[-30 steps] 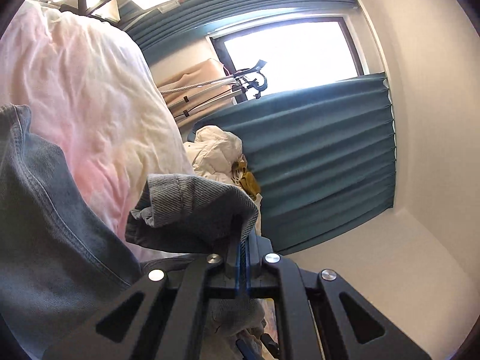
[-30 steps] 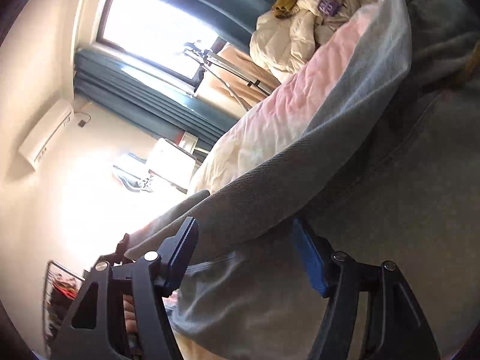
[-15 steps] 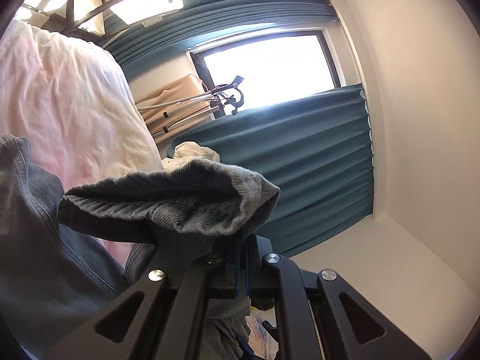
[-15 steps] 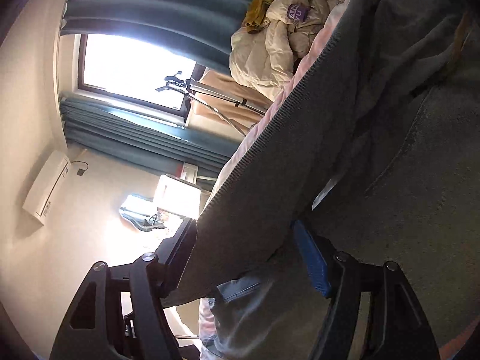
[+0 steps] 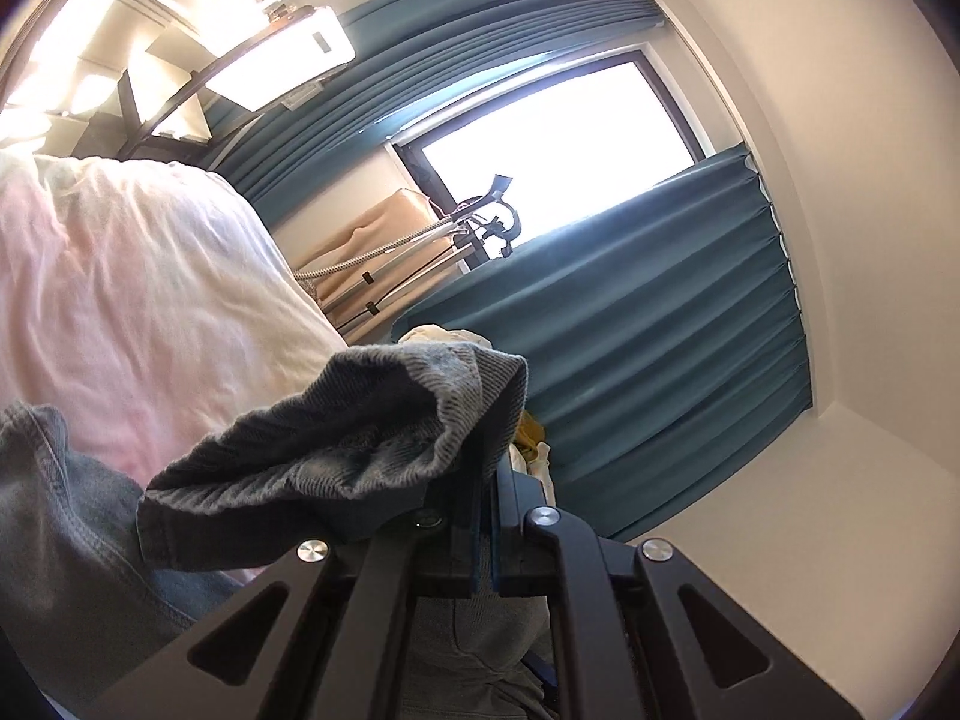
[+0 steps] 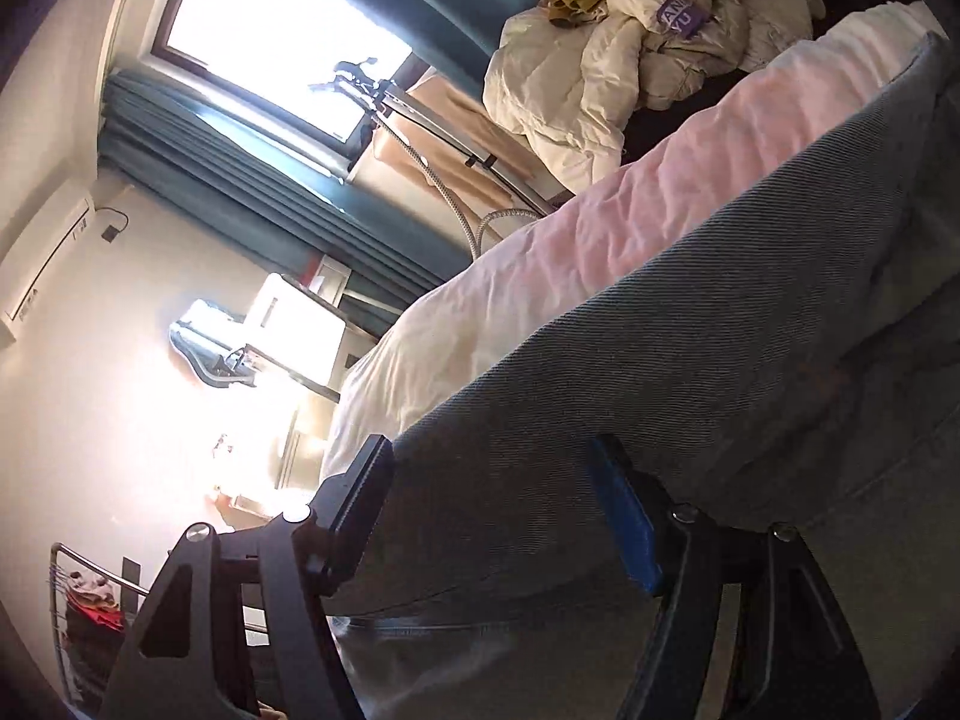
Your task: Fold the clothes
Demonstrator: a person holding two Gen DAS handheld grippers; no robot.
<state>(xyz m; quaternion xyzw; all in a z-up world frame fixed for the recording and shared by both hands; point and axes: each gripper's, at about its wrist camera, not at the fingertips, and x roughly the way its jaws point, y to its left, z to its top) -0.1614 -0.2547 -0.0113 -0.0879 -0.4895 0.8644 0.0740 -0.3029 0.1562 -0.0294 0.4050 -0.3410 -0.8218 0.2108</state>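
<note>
Left wrist view: left gripper pinched closed on folded edge of denim jeans, cloth bunched above pink-white bedsheet. Right wrist view: right gripper spread wide, jeans passing between fingers, draped over bed; cream jacket beyond.

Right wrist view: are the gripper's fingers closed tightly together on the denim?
No: the right gripper has its fingers set wide apart, with the denim garment lying between them.
</note>
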